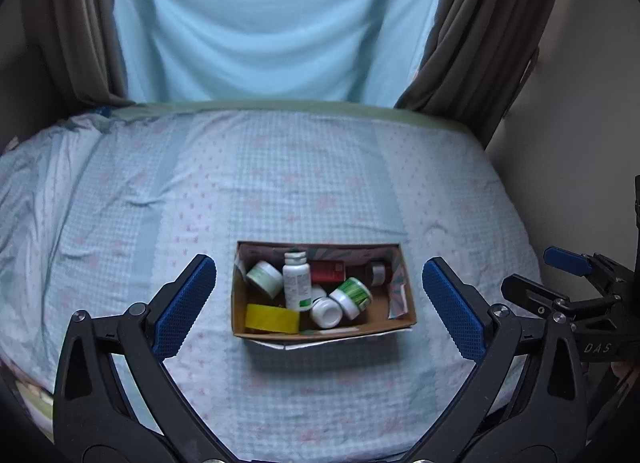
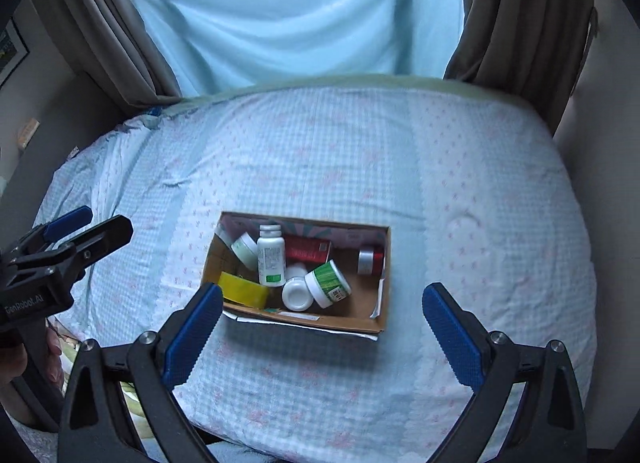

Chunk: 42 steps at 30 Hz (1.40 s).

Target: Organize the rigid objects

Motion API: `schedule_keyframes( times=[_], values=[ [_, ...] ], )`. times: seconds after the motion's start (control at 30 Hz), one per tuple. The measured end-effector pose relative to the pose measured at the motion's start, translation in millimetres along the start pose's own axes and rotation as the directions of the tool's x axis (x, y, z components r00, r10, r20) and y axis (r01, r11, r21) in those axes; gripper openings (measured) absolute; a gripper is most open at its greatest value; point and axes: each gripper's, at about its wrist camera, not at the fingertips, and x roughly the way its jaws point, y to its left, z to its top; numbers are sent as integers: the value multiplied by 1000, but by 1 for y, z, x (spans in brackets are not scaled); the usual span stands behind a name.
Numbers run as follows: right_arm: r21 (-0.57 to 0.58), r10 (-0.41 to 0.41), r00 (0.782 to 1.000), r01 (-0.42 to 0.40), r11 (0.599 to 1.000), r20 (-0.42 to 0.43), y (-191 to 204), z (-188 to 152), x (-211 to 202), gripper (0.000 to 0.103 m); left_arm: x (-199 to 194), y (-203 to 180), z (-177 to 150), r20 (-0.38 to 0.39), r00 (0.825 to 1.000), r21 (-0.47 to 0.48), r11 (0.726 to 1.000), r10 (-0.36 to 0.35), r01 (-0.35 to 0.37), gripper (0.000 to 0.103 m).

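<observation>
Two hand-held grippers, left (image 1: 320, 303) and right (image 2: 322, 327), both spread wide, empty, above cardboard box (image 1: 404, 321) of jars on bed (image 1: 320, 183).

My left gripper (image 1: 318, 305) and right gripper (image 2: 322, 333) have black arms with shiny round screws and bumpy blue pads (image 1: 182, 309). One side reads "DAS", another "GenRobot.AI".

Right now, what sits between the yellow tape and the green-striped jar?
A white bottle lying on its side, in the box; the right wrist view shows it.
</observation>
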Motion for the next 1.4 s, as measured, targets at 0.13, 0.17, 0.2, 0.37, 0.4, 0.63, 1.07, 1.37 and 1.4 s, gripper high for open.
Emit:
schedule_keyframes(
  times=[0.13, 0.17, 0.2, 0.37, 0.4, 0.63, 1.07, 1.37, 1.4],
  values=[
    [7, -44, 992, 44, 999, 115, -8, 7, -68, 100, -59, -28, 4, 128, 990, 29, 998, 51, -56, 103],
    [5, -69, 987, 69, 998, 144, -9, 6, -82, 100, -70, -35, 2, 153, 986, 32, 997, 61, -67, 103],
    [1, -86, 981, 87, 996, 173, -8, 6, -95, 100, -80, -40, 0, 174, 982, 31, 997, 68, -75, 103],
    [14, -133, 948, 134, 991, 289, -14, -3, -149, 100, -119, -59, -13, 265, 961, 11, 997, 75, -81, 103],
    [22, -140, 942, 140, 990, 304, -16, -6, -156, 100, -124, -61, -15, 278, 957, 15, 996, 77, -84, 103],
    [61, -165, 918, 153, 986, 361, -27, -21, -179, 99, -142, -72, -28, 323, 944, 29, 996, 68, -82, 103],
    [76, -180, 905, 163, 984, 385, -34, -30, -188, 99, -142, -78, -36, 335, 940, 43, 995, 73, -93, 103],
    [68, -179, 901, 165, 984, 395, -33, -28, -186, 99, -141, -80, -33, 343, 936, 45, 995, 73, -94, 103],
    [66, -179, 901, 166, 984, 396, -33, -28, -186, 99, -141, -81, -32, 345, 936, 46, 994, 74, -96, 103]
  ],
)
